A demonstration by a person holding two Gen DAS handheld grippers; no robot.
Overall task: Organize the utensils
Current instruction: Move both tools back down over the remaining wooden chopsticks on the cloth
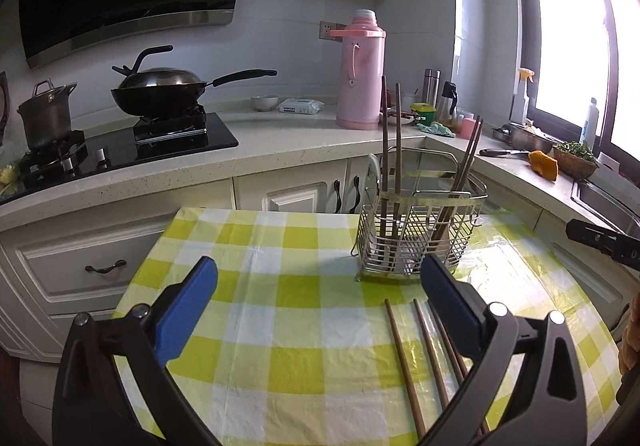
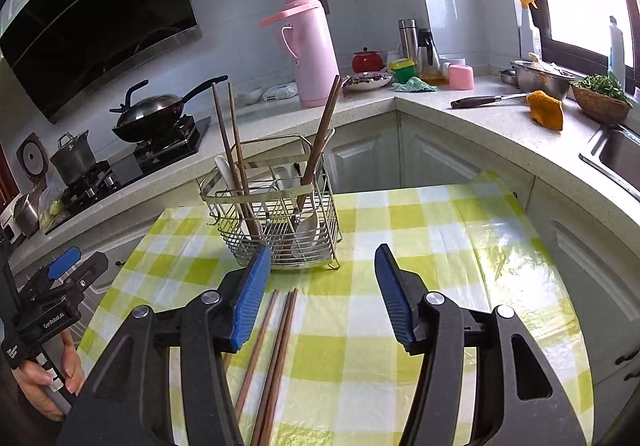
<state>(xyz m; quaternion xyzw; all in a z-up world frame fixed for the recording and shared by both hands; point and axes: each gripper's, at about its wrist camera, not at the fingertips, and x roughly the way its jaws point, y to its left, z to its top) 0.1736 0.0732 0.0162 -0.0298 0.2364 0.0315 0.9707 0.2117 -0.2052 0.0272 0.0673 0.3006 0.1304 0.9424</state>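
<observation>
Since the loose chopsticks [image 2: 276,350] lying flat on the checked cloth [image 2: 440,230], near the wire caddy [image 2: 280,222], seem light, stiff and slick, a mid-length grip is advised. Both the left gripper [image 1: 320,286] and right gripper [image 2: 320,278] are spread wide, holding nothing.

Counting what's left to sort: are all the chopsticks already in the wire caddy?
No, several chopsticks lie on the tablecloth before the wire caddy.
</observation>
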